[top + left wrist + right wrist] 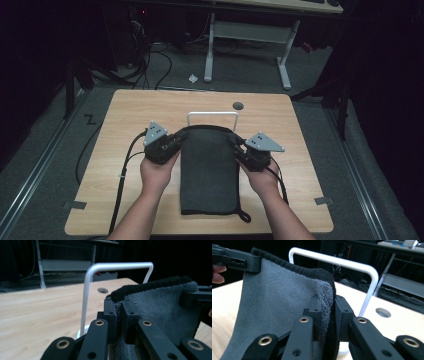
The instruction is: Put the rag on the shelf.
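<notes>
A dark grey towel [209, 170] lies lengthwise on the wooden table [125, 120], its far end lifted off the surface. My left gripper [176, 141] is shut on the towel's far left corner [119, 305]. My right gripper [235, 145] is shut on the far right corner [327, 305]. Between the two grips the towel's top edge [294, 267] hangs stretched in the air. Just behind the raised edge stands a white bar rack [212, 116], an upside-down U on the table; it appears as the white bar [88, 287] and as the rack's bar [367, 272] in the gripper views.
A round hole [238, 105] sits in the tabletop behind the rack. Cables [122, 170] trail from both grippers over the table's near side. Beyond the table are a white-legged desk [250, 35], floor cables and a scrap of paper [193, 78].
</notes>
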The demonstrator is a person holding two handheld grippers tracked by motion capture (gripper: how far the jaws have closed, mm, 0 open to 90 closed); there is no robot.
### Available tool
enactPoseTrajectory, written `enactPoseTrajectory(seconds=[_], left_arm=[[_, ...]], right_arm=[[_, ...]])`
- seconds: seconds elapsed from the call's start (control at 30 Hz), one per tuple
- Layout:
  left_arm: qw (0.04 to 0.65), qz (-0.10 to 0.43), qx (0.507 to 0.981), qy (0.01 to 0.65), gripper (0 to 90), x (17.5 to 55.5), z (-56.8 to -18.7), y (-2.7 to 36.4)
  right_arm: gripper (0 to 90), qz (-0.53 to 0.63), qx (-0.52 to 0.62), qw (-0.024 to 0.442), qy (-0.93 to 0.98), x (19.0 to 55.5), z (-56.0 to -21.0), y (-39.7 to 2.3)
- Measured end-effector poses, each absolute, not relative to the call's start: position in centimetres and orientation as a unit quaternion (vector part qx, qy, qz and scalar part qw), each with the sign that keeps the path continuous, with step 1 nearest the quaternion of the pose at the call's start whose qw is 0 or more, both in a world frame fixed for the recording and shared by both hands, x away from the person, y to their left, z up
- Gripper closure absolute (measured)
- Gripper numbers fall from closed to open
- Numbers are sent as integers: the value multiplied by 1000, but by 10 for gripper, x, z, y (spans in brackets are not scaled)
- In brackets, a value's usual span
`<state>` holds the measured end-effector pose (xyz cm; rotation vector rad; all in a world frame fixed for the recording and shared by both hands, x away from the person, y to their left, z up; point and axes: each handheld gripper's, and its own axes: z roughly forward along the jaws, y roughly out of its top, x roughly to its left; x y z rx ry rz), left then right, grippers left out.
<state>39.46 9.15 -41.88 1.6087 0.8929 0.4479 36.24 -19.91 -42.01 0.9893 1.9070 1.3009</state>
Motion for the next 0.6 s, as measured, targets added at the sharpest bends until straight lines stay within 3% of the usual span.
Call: enactPoseTrajectory(seconds=[0.6], left_arm=[[614,230,670,349,841,404,-368,91]], right_arm=[[787,527,364,335,691,370,-373,-203]])
